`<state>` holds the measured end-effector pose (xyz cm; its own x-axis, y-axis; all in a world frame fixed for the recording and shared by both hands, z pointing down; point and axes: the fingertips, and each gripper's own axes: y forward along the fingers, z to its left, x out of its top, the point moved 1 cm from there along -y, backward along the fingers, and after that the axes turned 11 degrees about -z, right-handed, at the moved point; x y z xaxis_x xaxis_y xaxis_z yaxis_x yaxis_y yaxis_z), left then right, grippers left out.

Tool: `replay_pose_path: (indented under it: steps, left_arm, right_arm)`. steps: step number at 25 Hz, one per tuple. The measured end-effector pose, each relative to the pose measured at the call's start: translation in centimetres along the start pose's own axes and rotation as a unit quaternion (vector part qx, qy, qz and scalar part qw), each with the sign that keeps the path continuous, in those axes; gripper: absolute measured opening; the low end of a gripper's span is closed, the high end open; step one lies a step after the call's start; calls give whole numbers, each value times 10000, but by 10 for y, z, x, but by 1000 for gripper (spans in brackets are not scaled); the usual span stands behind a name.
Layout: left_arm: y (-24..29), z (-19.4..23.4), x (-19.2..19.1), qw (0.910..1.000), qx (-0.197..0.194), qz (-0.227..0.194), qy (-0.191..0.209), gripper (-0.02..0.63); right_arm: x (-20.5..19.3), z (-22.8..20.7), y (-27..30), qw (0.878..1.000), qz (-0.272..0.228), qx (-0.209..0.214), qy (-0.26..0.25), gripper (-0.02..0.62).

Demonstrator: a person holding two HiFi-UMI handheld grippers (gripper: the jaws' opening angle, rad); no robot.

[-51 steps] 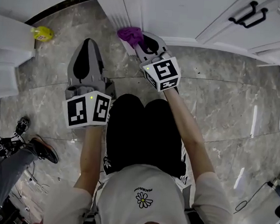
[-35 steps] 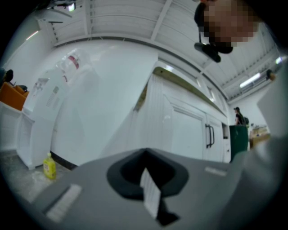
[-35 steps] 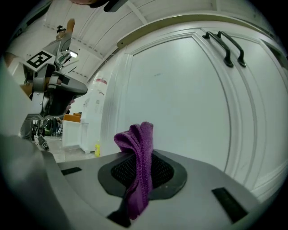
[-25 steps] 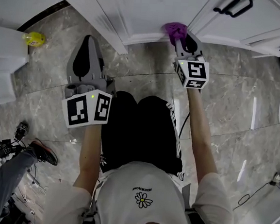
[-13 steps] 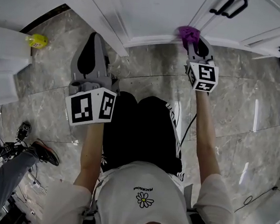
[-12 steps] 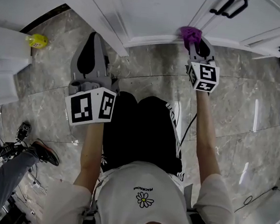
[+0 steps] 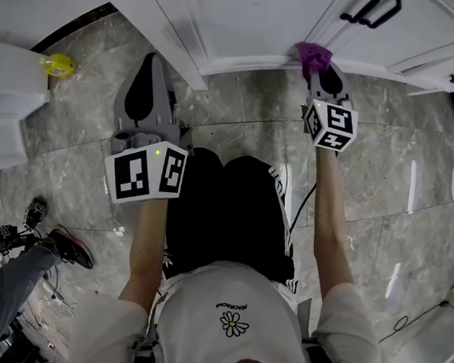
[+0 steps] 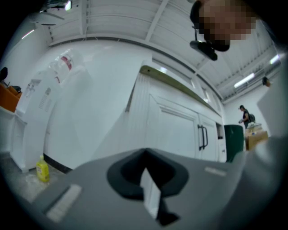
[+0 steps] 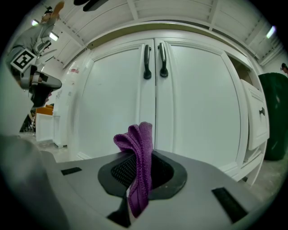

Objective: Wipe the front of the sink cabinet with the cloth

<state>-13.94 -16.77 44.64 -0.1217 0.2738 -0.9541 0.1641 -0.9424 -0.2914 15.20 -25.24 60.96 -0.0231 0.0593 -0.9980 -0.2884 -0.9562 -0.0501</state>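
The right gripper (image 7: 322, 73) holds the purple cloth (image 7: 311, 54) pinched between its jaws and, it seems, presses it to the low edge of the white cabinet (image 7: 249, 21) front for wiping, while the left gripper (image 7: 148, 79), closed on nothing, hangs idle above the floor (image 7: 234, 98).

1. On the white shirt (image 7: 231, 311), a short line of print stood above a daisy drawing (image 7: 233, 323), too small to read.
2. The left gripper (image 7: 150, 66) and the right gripper (image 7: 322, 66) carried only black-and-white square markers.
3. The yellow bottle (image 7: 57, 65) had an unreadable label.
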Motion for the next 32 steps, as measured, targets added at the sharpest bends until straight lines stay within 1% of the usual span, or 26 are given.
replay_pose_path:
  steps: [7,10,13,16,20,25,27,30,32]
  left_arm:
    - [-4,-6,2,10000,27,-42,-62,5]
    - [-8,-9,-1,10000,45,-40,-68,5]
    - [-11,-9,-8,9999,50,25,-103,5]
    - [-17,-4,-18,9998,137,94,-149,5]
    - [-17,2,-36,9992,244,210,-227,5]
    - [-20,2,-49,9992,212,320,-144,5]
    - [-19,1,-54,9990,205,345,-202,5]
    - [-16,-4,-52,9987,162,305,-364,5]
    - [-9,-7,-45,9988,120,299,-370,5]
  right_arm:
    - [61,62,-23,9973,-553,312,360,52]
    - [75,86,-30,9958,-586,448,535,53]
    - [87,102,-35,9947,-682,537,556,52]
    - [87,112,-37,9936,-716,658,573,52]
    - [70,117,-33,9938,-525,707,683,46]
    - [56,124,-35,9937,-460,802,631,43]
    - [51,123,-34,9937,-457,784,661,43]
    - [54,119,-33,9922,-507,822,785,46]
    - [65,116,-34,9909,-518,840,921,47]
